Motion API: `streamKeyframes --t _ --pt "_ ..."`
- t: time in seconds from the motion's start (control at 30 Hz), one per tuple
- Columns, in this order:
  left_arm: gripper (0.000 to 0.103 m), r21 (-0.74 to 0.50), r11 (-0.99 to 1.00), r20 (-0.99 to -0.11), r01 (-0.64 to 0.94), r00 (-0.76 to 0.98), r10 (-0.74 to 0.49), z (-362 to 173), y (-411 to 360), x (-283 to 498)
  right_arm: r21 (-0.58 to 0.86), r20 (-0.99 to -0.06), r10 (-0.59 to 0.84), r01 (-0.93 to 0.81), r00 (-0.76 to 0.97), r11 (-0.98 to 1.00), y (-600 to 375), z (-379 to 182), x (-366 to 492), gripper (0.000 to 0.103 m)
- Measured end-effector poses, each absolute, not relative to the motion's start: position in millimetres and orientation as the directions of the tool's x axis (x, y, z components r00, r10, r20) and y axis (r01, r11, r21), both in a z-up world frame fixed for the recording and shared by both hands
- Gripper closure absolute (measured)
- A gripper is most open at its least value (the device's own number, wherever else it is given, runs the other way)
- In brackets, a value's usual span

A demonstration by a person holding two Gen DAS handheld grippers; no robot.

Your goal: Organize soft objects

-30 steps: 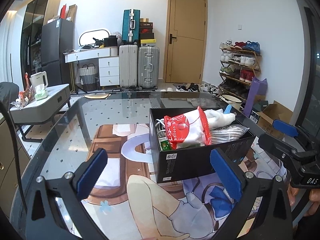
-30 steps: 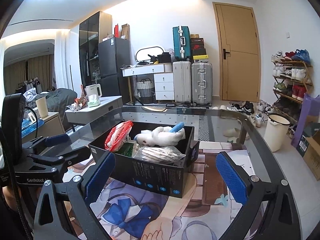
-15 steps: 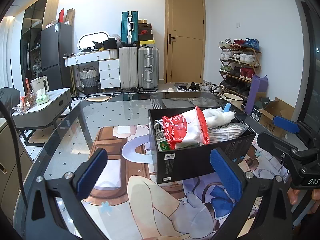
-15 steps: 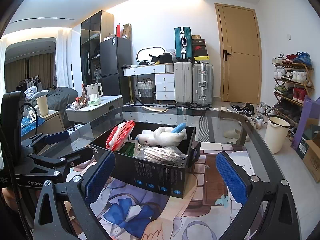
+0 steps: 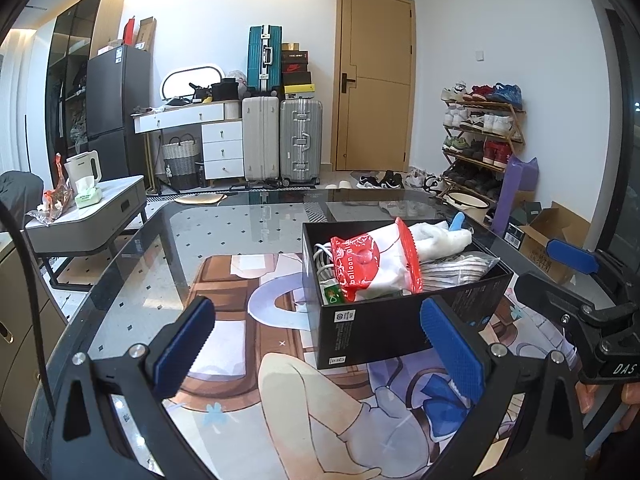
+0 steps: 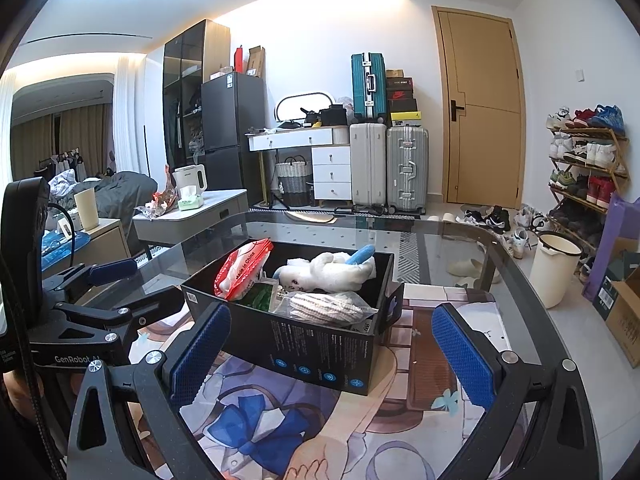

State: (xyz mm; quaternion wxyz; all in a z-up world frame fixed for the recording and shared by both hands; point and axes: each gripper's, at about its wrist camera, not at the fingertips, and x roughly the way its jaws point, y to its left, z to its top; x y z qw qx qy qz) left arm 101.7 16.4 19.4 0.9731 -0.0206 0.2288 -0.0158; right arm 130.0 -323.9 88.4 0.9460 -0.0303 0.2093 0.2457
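A black box [image 5: 400, 328] stands on the printed mat on the glass table; it also shows in the right wrist view [image 6: 320, 344]. In it lie a red and white balloon bag [image 5: 372, 266] [image 6: 242, 268], a white plush toy with a blue part [image 6: 328, 270] [image 5: 440, 236] and a clear bag of striped cloth [image 6: 328, 308] [image 5: 456, 270]. My left gripper [image 5: 320, 352] is open and empty, just short of the box. My right gripper [image 6: 332, 354] is open and empty, in front of the box's other side.
The glass table [image 5: 160, 264] carries an anime-print mat [image 5: 248, 360]. Beyond its edge stand a low grey side table [image 5: 92, 216], suitcases [image 5: 280, 144], a shoe rack [image 5: 480, 140] and a white bucket [image 6: 556, 268]. Each gripper shows in the other's view [image 5: 580, 304] [image 6: 100, 304].
Both grippers have drawn back slightly and risen a little; the box looks a bit farther away. Nothing was taken hold of.
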Motion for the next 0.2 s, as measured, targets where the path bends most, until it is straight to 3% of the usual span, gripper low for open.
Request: streamKeyframes --t 0.2 --pt "0.0 -0.053 0.998 -0.444 0.019 0.895 -0.041 19.6 18.2 100.4 0.045 -0.411 0.452 -0.477 0.792 0.878 -323.9 88.4 129.8 0.001"
